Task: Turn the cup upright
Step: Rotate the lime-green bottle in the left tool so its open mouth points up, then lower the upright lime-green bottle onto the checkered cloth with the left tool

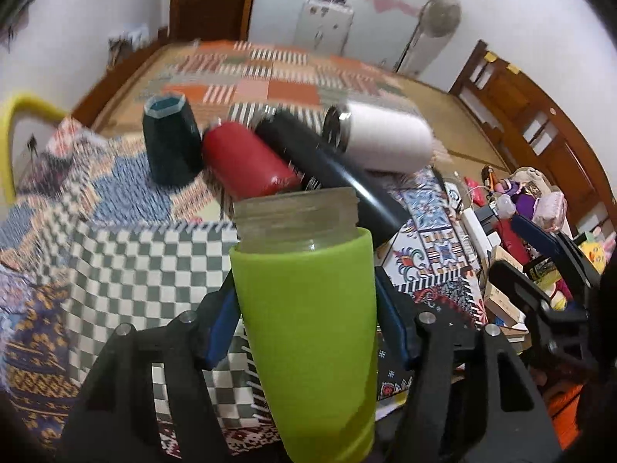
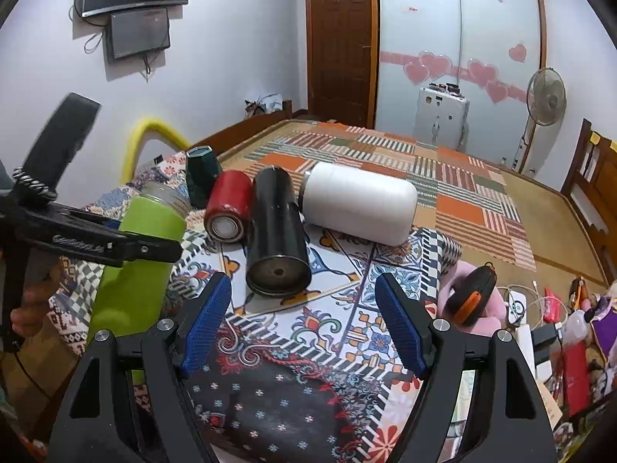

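My left gripper (image 1: pixel 304 301) is shut on a green-sleeved glass cup (image 1: pixel 308 328), mouth up and tilted slightly away, held above the patterned cloth. In the right wrist view the same cup (image 2: pixel 135 270) stands at the left with the left gripper (image 2: pixel 154 249) clamped on it. My right gripper (image 2: pixel 302 301) is open and empty, its blue pads on either side of a black cup (image 2: pixel 275 231) lying on its side just ahead. A red cup (image 2: pixel 229 208) and a white cup (image 2: pixel 358 202) also lie on their sides. A dark green cup (image 2: pixel 200 181) stands mouth down.
The cups lie on a patterned cloth (image 2: pixel 327 308) over a raised surface. A patchwork mat (image 2: pixel 424 169) covers the floor behind. Clutter, with cables and an orange-black object (image 2: pixel 472 301), lies at the right. A yellow chair back (image 2: pixel 150 131) stands at the left.
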